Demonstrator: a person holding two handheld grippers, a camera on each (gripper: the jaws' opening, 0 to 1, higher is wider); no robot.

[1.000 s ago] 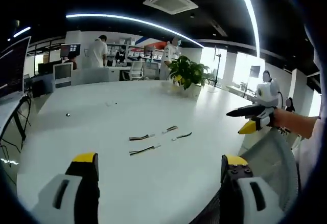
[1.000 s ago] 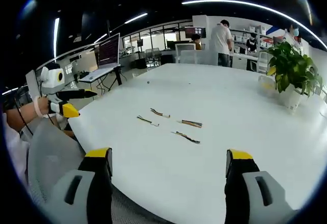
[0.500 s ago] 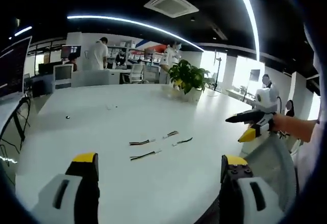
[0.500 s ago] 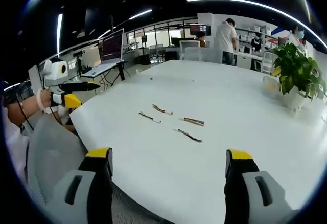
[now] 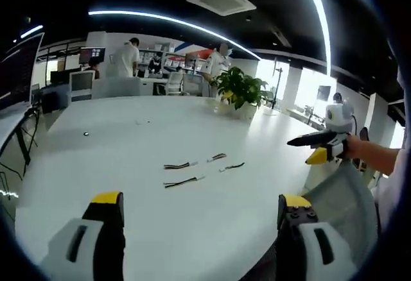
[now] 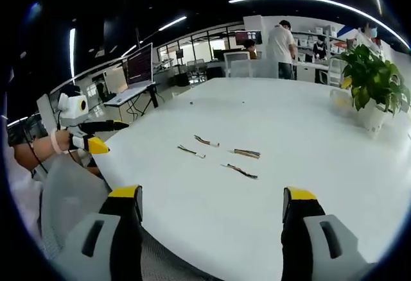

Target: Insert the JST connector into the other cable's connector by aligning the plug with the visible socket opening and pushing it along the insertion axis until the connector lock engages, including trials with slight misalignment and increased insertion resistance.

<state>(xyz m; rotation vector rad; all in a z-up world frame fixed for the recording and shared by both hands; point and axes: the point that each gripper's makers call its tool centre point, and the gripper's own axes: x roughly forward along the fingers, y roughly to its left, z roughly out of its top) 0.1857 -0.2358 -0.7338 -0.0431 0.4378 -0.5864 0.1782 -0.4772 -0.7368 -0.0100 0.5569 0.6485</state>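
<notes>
Cables (image 5: 192,170), 4 short ones, lie loose on my white table (image 5: 128,146) at 12 o'clock; my left gripper (image 5: 200,212) and right gripper (image 6: 210,205) hang spread wide, holding nothing.

Left gripper (image 5: 199,213): grey-white plastic jaw bodies with slots, black inner faces, yellow tips. Right gripper (image 6: 210,210): same build, same yellow caps. Seen from the side, each has a black pointed jaw over a yellow one and a white housing on top. Wrist (image 6: 56,142) at left edge wears a white band.
</notes>
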